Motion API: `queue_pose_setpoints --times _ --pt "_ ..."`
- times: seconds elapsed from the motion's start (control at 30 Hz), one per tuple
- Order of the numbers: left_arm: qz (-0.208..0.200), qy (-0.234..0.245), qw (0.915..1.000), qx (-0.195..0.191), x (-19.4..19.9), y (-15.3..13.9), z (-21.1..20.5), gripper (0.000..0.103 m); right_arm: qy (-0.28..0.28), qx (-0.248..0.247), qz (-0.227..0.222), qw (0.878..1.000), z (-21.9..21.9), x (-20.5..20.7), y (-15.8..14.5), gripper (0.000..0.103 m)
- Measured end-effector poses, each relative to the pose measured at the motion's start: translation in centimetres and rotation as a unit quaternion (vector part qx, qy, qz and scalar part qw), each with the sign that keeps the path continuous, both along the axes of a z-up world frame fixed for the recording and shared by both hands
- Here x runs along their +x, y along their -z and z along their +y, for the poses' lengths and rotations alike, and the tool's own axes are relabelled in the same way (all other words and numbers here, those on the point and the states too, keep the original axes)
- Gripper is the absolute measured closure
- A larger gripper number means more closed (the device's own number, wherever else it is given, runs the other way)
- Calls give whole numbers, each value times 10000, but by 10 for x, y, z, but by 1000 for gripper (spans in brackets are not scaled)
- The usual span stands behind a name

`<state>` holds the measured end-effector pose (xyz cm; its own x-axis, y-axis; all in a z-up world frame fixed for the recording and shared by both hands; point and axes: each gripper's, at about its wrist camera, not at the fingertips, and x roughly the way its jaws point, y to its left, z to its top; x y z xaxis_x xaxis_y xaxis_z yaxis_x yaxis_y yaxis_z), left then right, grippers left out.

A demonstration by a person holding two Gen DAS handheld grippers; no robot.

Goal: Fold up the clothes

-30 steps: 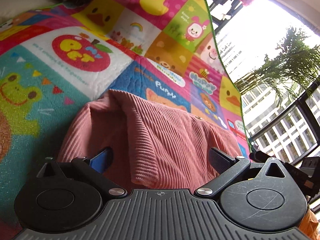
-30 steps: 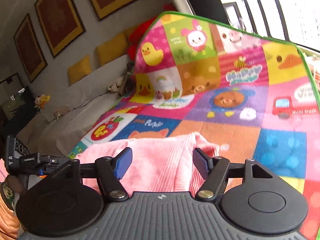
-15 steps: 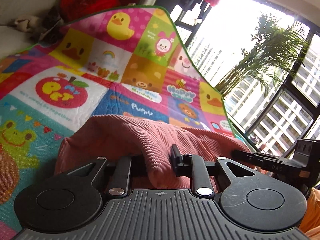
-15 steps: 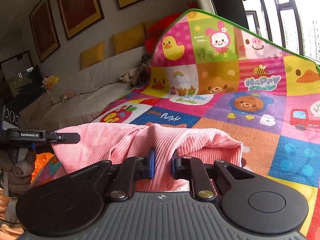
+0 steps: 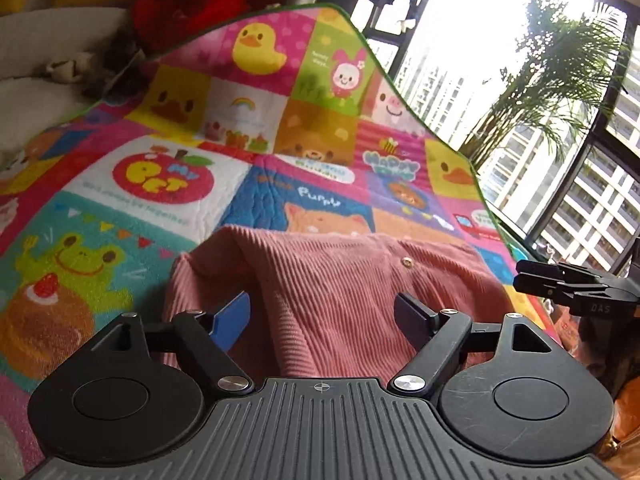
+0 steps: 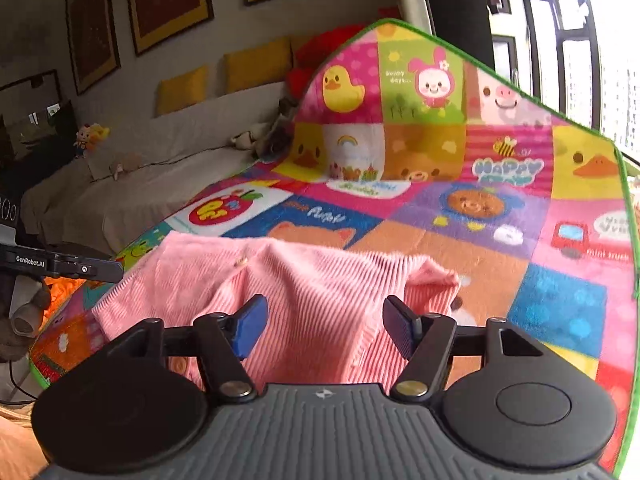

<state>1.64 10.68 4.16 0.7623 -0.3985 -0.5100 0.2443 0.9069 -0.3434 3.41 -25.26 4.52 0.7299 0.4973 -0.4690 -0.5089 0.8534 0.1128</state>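
A pink corduroy garment lies folded on the colourful play mat, with a small metal snap on top. My left gripper is open, its jaws spread on either side of a fold at the garment's near edge. In the right wrist view the same garment lies on the mat, and my right gripper is open with its jaws apart over the near edge. The right gripper's fingers show at the right edge of the left wrist view. The left gripper's fingers show at the left of the right wrist view.
A grey sofa with yellow cushions and small soft toys runs along the wall at the left. The mat's far end curls upward. Large windows and a palm plant stand to the right. An orange cloth lies below the mat's left edge.
Half a second ago both grippers were shut on the garment's near edge and held it raised. Now both have opened and the garment has dropped flat onto the mat.
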Motion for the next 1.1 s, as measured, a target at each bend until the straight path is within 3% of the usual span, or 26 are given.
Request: queue_pose_setpoints --times 0.17,0.3,0.43,0.5,0.6,0.7,0.87,1.0,1.1 --pt "180 122 9996 -188 22 9 -17 12 -557 -898 -389 9936 49 11 10 28" --pt "453 120 9985 -269 33 25 -24 12 -1133 -1577 -503 9797 92 13 36 28" --pt "355 113 9989 -299 32 20 -26 12 -1424 -1989 -897 9655 117 1 51 25" --pt "267 135 9993 -243 30 15 -28 12 -1428 -1958 -918 9658 114 -1 46 24" --pt "120 228 9997 -56 26 11 -36 11 -1330 -1784 -944 9703 94 -3 32 12" --pt "57 537 9985 56 24 13 -49 13 -868 -1560 -1021 9786 64 -1 17 0" --pt "183 1222 9923 61 29 28 -84 14 172 -1392 -495 9889 33 28 32 0" --pt "451 1228 9905 416 37 47 -104 13 344 -1380 -166 9897 31 38 55 0" --pt "451 1227 9903 475 35 49 -107 10 320 -1283 -172 9911 29 35 50 0"
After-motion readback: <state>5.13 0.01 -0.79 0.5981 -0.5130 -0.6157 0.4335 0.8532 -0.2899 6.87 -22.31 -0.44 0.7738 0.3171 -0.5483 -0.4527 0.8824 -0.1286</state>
